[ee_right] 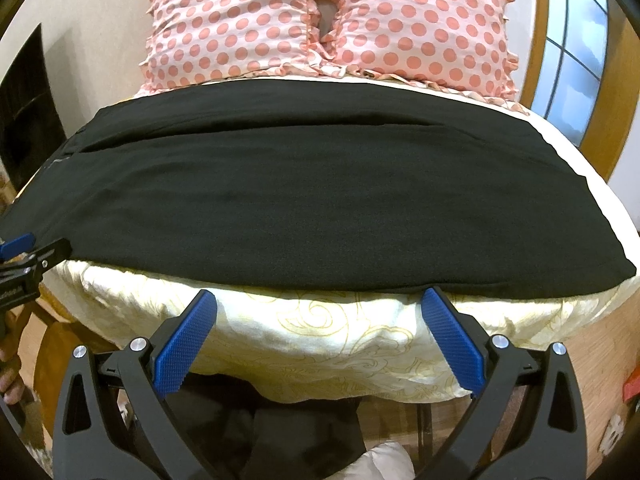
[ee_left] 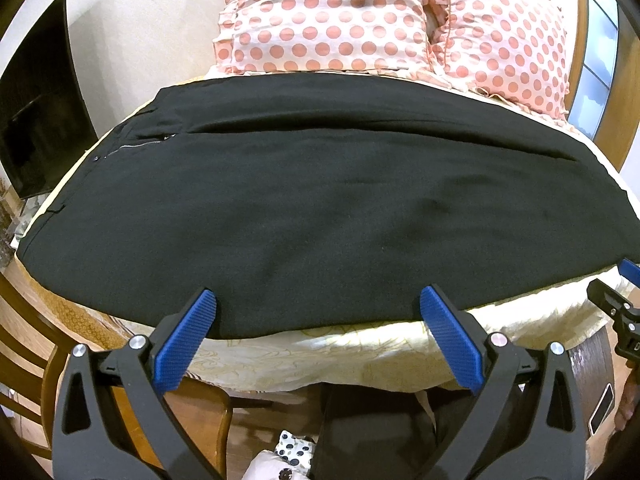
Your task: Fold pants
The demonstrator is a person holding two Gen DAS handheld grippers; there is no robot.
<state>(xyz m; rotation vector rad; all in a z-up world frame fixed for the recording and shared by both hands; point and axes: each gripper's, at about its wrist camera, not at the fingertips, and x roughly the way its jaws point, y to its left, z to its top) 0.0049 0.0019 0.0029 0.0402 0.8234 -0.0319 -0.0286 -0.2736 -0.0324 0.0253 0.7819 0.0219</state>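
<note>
The black pants (ee_left: pixel 320 200) are laid flat across the bed (ee_left: pixel 320 352), with the long axis running left to right. The waistband and zipper (ee_left: pixel 132 146) are seen at the left end, and the leg hems at the right end. The far edge lies just short of two polka-dot pillows (ee_left: pixel 328 16).

The left tool (ee_left: pixel 318 304) is held wide open, nothing between its blue pads (ee_left: pixel 186 340), at the near edge of the pants toward the waist end; its tips appear to overlap the near hem of the fabric, though contact cannot be confirmed. The right tool (ee_right: pixel 320 306) is likewise spread open and empty, placed just near of the same edge toward the leg end, over the yellow-patterned bedcover (ee_right: pixel 320 336).

The pants thus lie directly ahead of both tools, and the near long edge is the closest part to each. The waist end is nearer the left tool, the hems nearer the right. No fold is judged to have been made yet. It is judged that the coming move depends on this near edge being pinched at two points and carried toward the far edge, so that the legs are stacked lengthwise.
</note>
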